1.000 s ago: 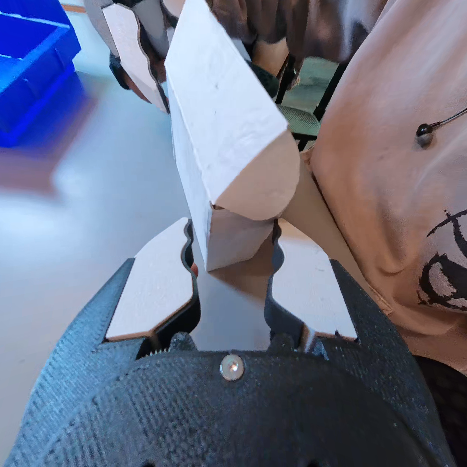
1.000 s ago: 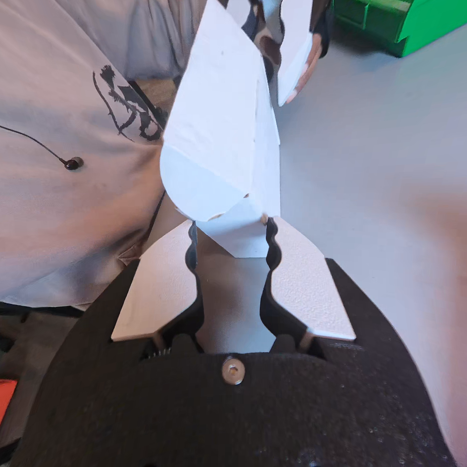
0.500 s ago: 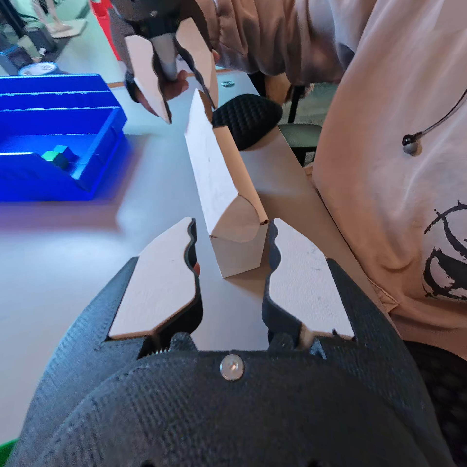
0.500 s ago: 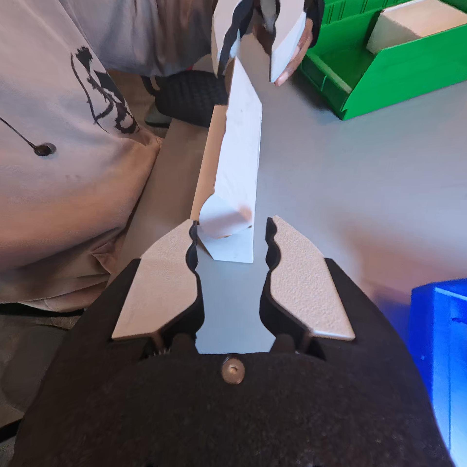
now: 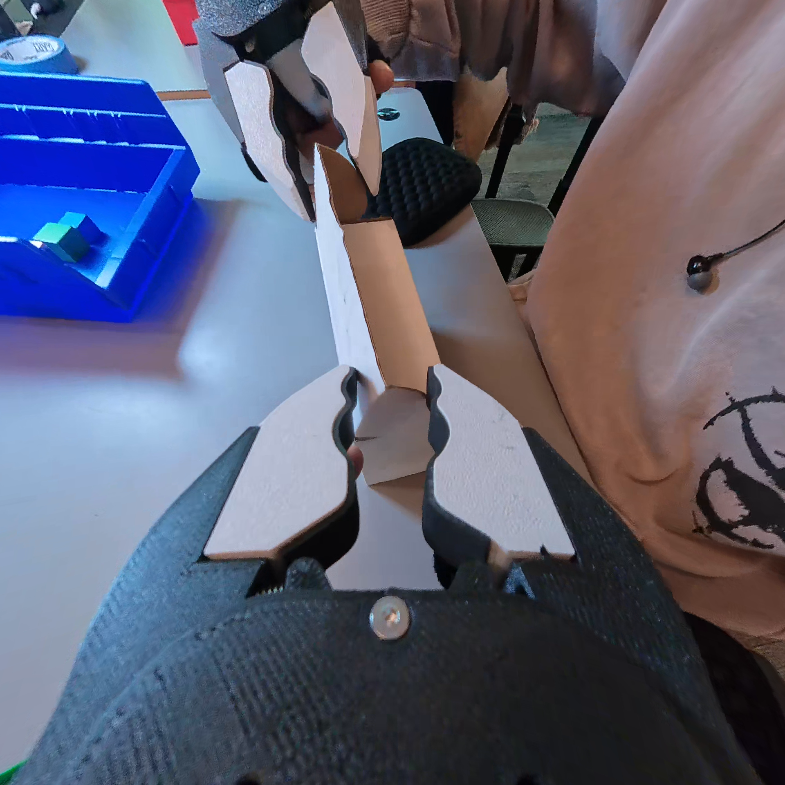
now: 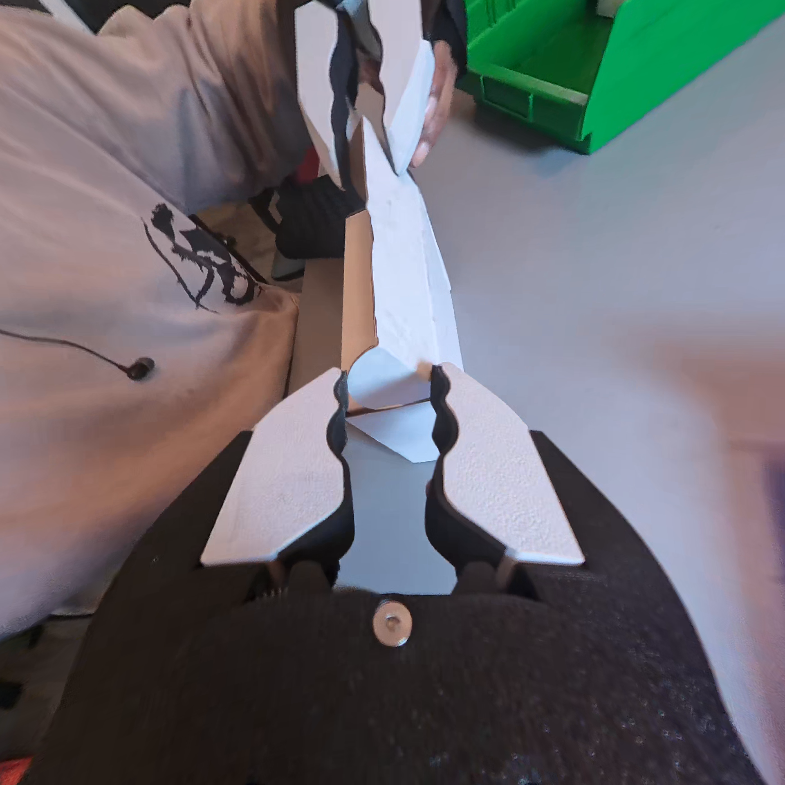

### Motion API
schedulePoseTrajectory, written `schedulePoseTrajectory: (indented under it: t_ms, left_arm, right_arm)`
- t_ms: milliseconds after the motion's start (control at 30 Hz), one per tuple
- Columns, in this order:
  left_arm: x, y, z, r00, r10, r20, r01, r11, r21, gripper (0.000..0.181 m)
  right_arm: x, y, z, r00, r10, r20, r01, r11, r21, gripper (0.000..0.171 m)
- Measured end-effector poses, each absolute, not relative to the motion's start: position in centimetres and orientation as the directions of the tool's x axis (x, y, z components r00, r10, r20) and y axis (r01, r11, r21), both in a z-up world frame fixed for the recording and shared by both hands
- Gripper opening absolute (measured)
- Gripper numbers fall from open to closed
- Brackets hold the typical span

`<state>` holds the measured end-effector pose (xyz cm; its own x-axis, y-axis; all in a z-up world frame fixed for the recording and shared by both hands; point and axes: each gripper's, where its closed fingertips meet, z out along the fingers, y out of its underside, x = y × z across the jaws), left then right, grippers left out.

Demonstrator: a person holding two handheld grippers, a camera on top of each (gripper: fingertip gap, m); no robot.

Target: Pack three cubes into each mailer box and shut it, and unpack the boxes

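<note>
A mailer box [image 5: 382, 297], white outside and brown inside, lies lengthwise along the table's near edge, with one long panel standing up. My left gripper [image 5: 391, 378] is open, and its fingers straddle the rounded end flap nearest to it. My right gripper [image 6: 388, 374] is open and straddles the rounded flap at the opposite end of the box [image 6: 403, 297]. Each gripper shows at the far end in the other's view: the right one [image 5: 342, 204], the left one [image 6: 369, 178]. Two cubes [image 5: 63, 242], green and teal, lie in a blue bin [image 5: 127, 170].
A green bin [image 6: 637, 93] stands on the grey table on the left gripper's side. A blue tape roll [image 5: 34, 55] lies behind the blue bin. The person's torso in a pink shirt [image 5: 637, 297] is close along the table edge. A black chair seat [image 5: 424, 187] is behind it. Spacing between my two grippers at the tips: around 12 centimeters.
The box was held up and tilted a second ago; it has come down along the table edge. Both grippers moved in until the end flaps sit between their fingertips. Jaw gaps look unchanged.
</note>
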<state>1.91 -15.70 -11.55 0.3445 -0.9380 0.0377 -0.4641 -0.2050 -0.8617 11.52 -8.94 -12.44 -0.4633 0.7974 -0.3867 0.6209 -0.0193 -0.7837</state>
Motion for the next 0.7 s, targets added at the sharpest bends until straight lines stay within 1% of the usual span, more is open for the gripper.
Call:
schedulePoseTrajectory:
  t_ms: [167,267,567,700]
  left_arm:
    - [1.78,-15.13,-11.36,0.400,-0.907,0.129,-0.395,-0.298,-0.869,0.029]
    - [1.73,-14.99,-11.35,0.417,-0.894,0.166,-0.357,-0.329,-0.874,0.029]
    - [2.01,-15.80,-11.63,0.387,-0.921,0.057,-0.436,-0.237,-0.868,0.031]
    - [2.18,-15.88,-11.94,0.384,-0.922,-0.046,-0.498,-0.165,-0.851,0.031]
  right_arm:
    - [11.31,-8.82,-12.31,-0.380,0.794,-0.474,0.646,-0.140,-0.751,0.037]
    - [11.47,-8.98,-12.41,-0.396,0.815,-0.423,0.624,-0.099,-0.775,0.037]
    - [11.74,-9.29,-12.57,-0.436,0.832,-0.342,0.606,-0.010,-0.796,0.037]
    - [11.85,-9.26,-12.67,-0.481,0.841,-0.248,0.566,0.082,-0.821,0.037]
